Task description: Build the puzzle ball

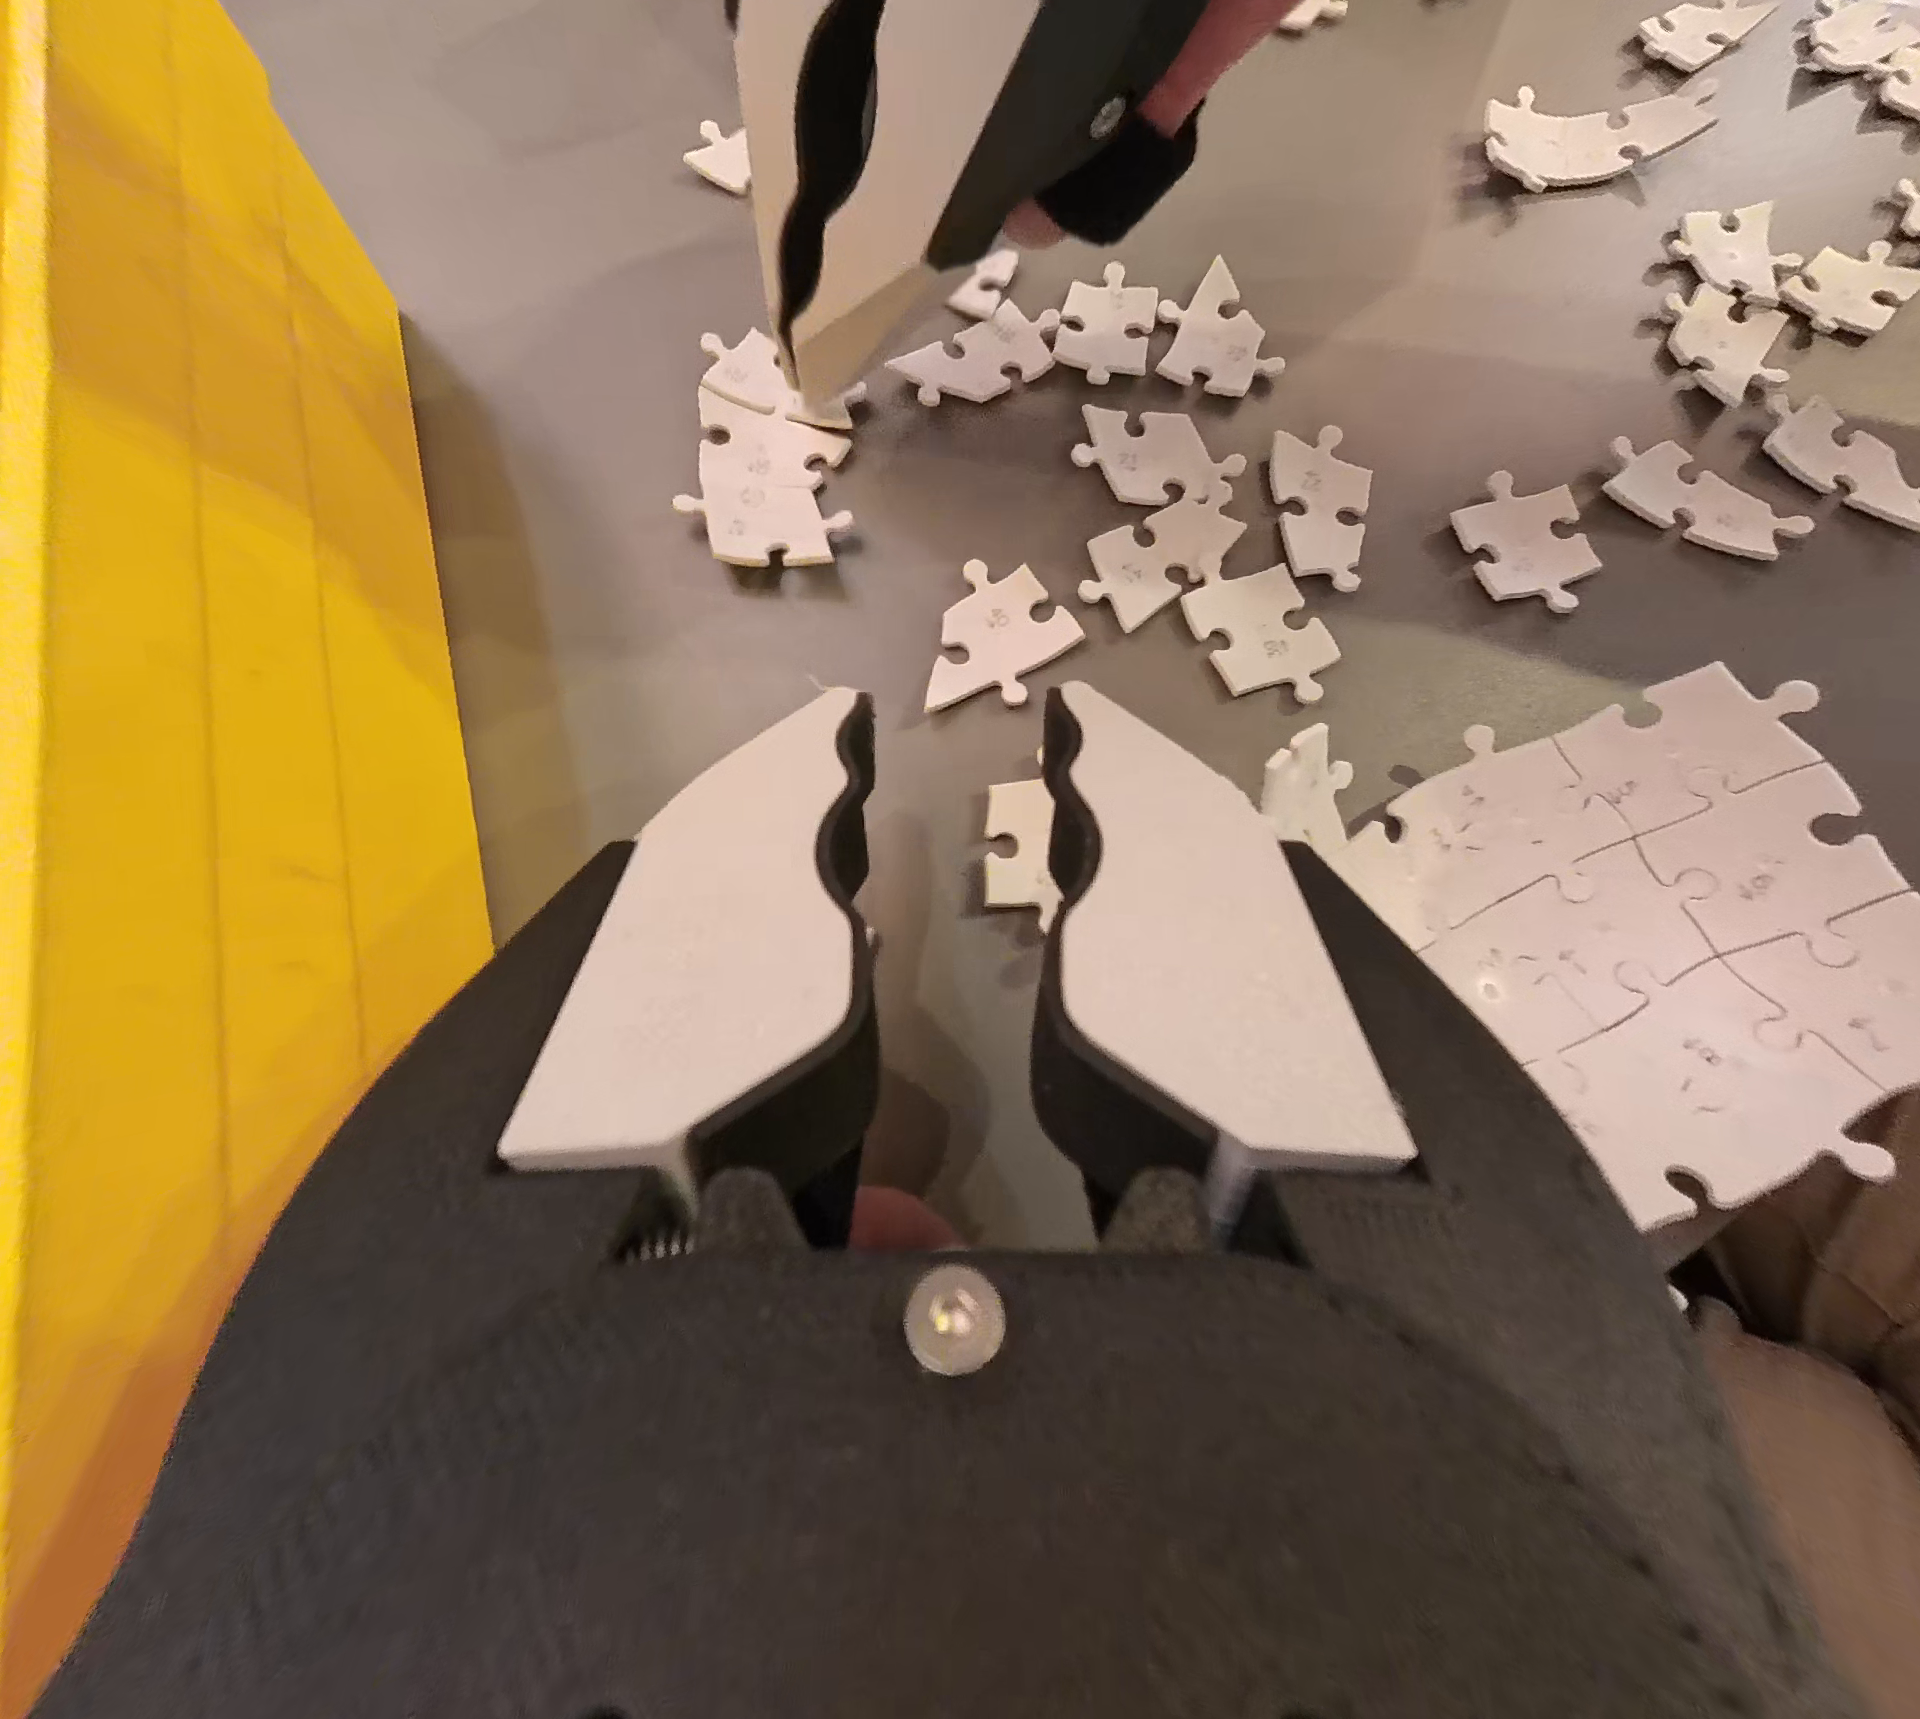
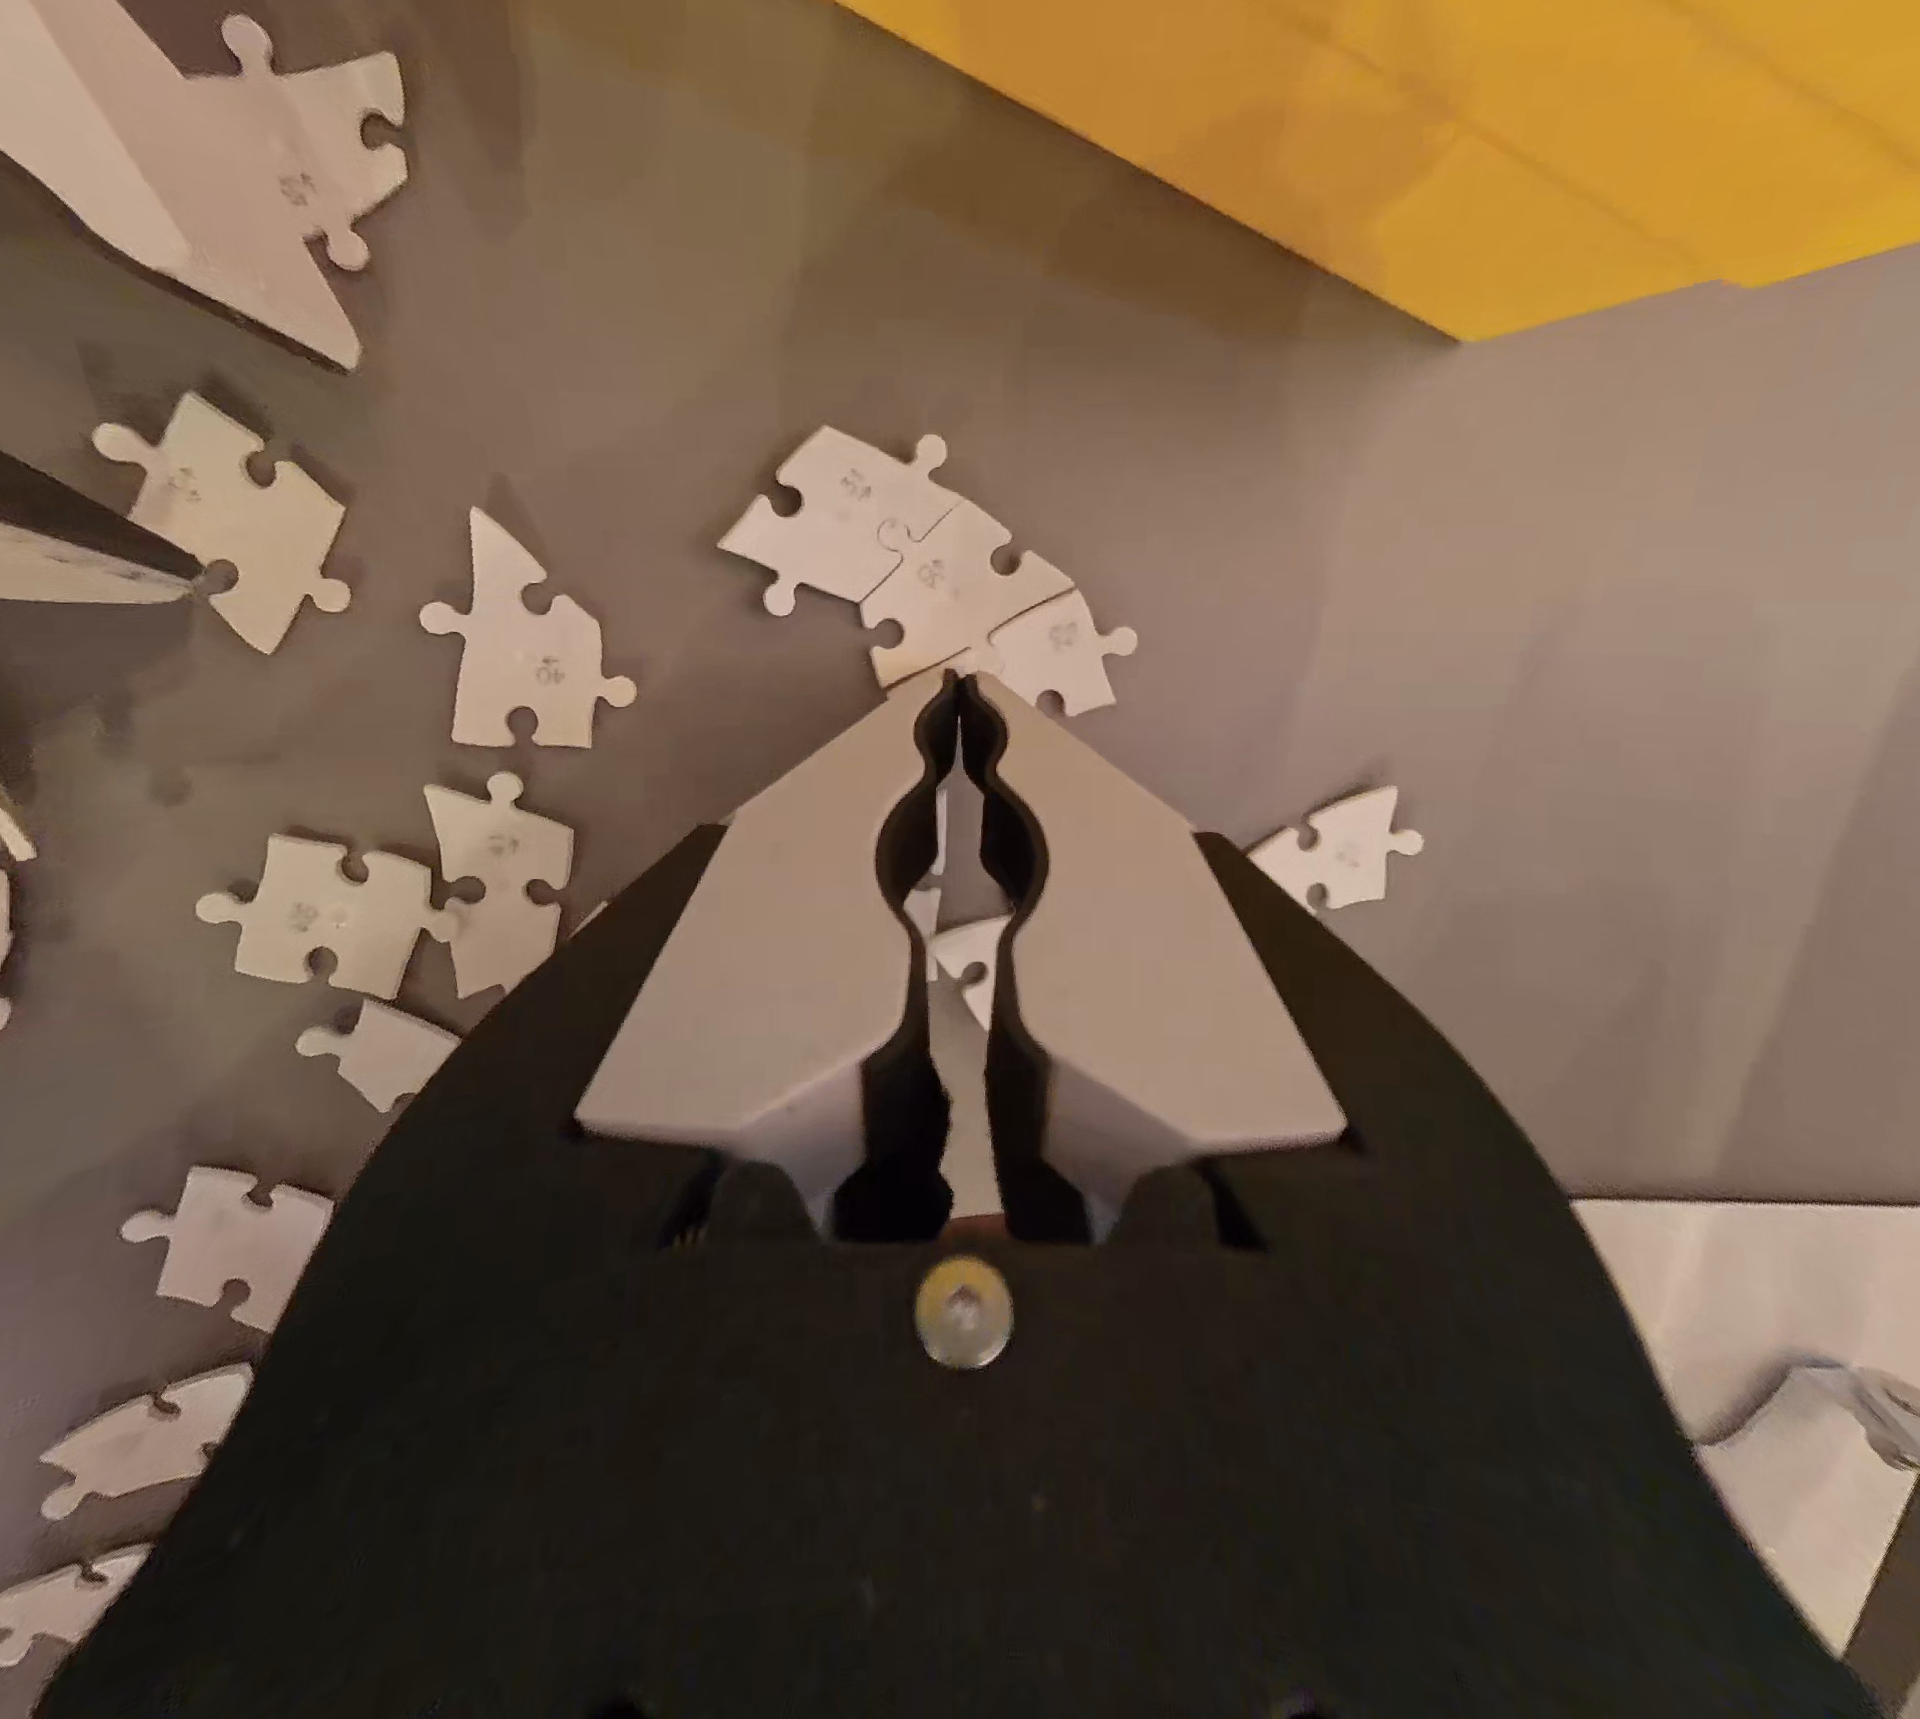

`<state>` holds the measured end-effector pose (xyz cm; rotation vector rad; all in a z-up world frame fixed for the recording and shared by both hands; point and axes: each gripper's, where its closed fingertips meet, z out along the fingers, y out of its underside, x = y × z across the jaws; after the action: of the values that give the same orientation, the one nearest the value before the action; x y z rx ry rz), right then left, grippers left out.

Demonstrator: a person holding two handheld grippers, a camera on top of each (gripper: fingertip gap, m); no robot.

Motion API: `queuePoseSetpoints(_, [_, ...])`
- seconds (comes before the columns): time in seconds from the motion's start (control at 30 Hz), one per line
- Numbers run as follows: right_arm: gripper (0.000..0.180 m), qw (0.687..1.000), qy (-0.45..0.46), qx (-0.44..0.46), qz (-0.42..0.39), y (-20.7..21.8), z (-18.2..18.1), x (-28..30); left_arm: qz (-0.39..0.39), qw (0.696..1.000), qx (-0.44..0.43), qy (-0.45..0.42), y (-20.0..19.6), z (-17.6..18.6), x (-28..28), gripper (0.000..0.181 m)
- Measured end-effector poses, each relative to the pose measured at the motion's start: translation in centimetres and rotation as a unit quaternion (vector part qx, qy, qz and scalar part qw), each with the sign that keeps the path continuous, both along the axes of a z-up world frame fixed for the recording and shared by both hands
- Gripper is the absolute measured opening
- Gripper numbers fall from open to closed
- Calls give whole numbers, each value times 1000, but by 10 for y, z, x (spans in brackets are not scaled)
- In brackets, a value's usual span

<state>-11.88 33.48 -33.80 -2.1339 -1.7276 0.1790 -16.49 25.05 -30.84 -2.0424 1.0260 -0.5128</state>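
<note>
At twelve o'clock of my right gripper (image 2: 958,682), tips pressed together on the short joined strip (image 2: 914,568), a sideways push risks unseating its tabs; my left gripper (image 1: 956,713) hangs spread, empty.

Warm, kinda dim indoor light

Soft shadows on the grey surface (image 1: 582,59), wide-angle bending at edges, slight blur throughout.

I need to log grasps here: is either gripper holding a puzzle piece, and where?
Left gripper is open, holding nothing. Right gripper is shut, tips on the joined strip of pieces; whether it pinches an edge cannot be told.
</note>
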Motion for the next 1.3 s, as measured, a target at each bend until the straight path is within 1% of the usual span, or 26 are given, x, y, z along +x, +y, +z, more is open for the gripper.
queuePoseSetpoints(0.13, [0,1000,-5,0,11,-3,-3,-2,-1,1000,-3,-2,0,-2,0,31])
queuePoseSetpoints(0.23, [0,999,-26,-11,14,-3,-3,-3,-2,1000,-7,-2,0,-5,0,31])
queuePoseSetpoints(0.3, [0,998,-46,-29,14,-3,-3,-3,-2,1000,-7,-2,0,-5,0,31])
queuePoseSetpoints(0.43, [0,992,-79,-97,13,-4,-4,-3,-1,1000,-8,0,0,-6,-1,31])
queuePoseSetpoints(0.53, [0,989,-100,-103,26,-3,-4,-3,0,1000,-6,0,0,-5,-1,31])
queuePoseSetpoints(0.63, [0,992,-48,-114,5,-3,1,-8,0,1000,-5,1,1,-4,-2,31])
queuePoseSetpoints(0.8, [0,999,1,-50,-12,14,9,-10,10,1000,-10,-4,7,-3,-3,31])
queuePoseSetpoints(0.9, [0,999,-4,-37,-10,15,5,-11,15,1000,-10,0,13,-1,2,31])
queuePoseSetpoints(1.0, [0,999,-11,-47,-6,10,-4,-12,15,1000,-5,14,15,-3,6,31])
queuePoseSetpoints(1.13, [0,998,-18,-53,-4,9,-4,-12,29,999,-15,18,22,-7,9,30])
queuePoseSetpoints(1.3, [0,998,-7,-59,-8,9,-4,-12,56,998,-19,18,48,0,21,18])
